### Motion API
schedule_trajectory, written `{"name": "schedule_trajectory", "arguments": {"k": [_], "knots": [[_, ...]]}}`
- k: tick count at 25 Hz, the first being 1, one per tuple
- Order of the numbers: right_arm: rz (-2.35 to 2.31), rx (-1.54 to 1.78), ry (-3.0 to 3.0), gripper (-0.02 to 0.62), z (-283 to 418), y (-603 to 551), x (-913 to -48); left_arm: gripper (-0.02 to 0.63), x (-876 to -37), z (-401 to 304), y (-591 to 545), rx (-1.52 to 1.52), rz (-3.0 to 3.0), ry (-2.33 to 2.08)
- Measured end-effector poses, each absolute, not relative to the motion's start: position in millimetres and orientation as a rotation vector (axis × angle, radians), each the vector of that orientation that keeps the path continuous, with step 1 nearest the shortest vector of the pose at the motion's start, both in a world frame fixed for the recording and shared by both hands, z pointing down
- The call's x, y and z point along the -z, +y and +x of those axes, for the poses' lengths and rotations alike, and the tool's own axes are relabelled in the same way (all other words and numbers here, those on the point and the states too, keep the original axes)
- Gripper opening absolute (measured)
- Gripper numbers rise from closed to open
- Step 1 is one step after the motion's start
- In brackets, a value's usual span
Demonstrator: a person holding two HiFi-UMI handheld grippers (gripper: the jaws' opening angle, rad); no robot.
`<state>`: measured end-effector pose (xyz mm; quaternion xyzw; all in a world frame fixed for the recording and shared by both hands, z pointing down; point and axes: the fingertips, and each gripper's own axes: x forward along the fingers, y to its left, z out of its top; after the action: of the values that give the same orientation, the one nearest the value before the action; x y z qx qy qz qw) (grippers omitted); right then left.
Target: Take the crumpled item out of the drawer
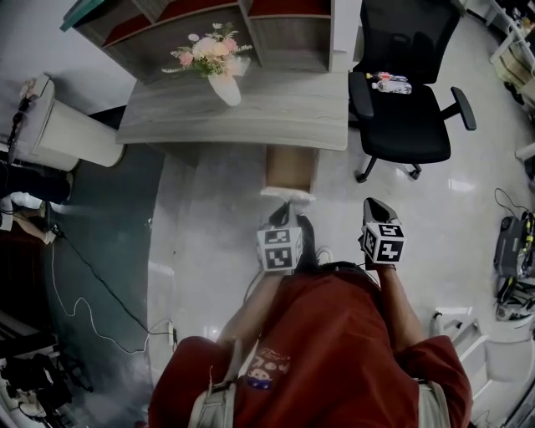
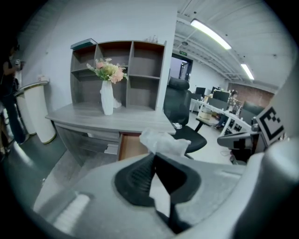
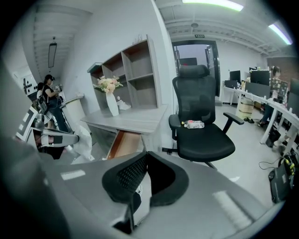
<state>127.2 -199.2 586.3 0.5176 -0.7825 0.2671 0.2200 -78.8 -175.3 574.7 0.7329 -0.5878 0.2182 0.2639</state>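
Note:
The crumpled white item (image 2: 164,142) sticks up from the tips of my left gripper (image 2: 153,157), which is shut on it. In the head view that gripper (image 1: 284,214) holds the item (image 1: 288,196) just in front of the open wooden drawer (image 1: 291,167) under the grey desk (image 1: 251,113). The drawer (image 2: 131,145) looks bare inside. My right gripper (image 1: 374,204) hovers beside the left one, to its right, shut with nothing between its pads (image 3: 145,154). The right gripper view shows the item (image 3: 85,143) hanging at the left, with the drawer (image 3: 124,144) beyond it.
A white vase of flowers (image 1: 219,65) stands on the desk in front of a shelf unit (image 1: 209,25). A black office chair (image 1: 405,92) with a bottle on its seat is right of the drawer. A white bin (image 1: 58,125) stands at the left; cables lie on the floor.

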Motion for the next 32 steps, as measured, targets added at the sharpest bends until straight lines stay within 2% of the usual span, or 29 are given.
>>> {"name": "schedule_trajectory", "arguments": {"k": [32], "knots": [[1.370, -0.707, -2.200, 0.002, 125.6, -205.6, -589.2, -0.003, -575.0, -80.9, -177.2, -0.574, 1.948, -1.649]]}}
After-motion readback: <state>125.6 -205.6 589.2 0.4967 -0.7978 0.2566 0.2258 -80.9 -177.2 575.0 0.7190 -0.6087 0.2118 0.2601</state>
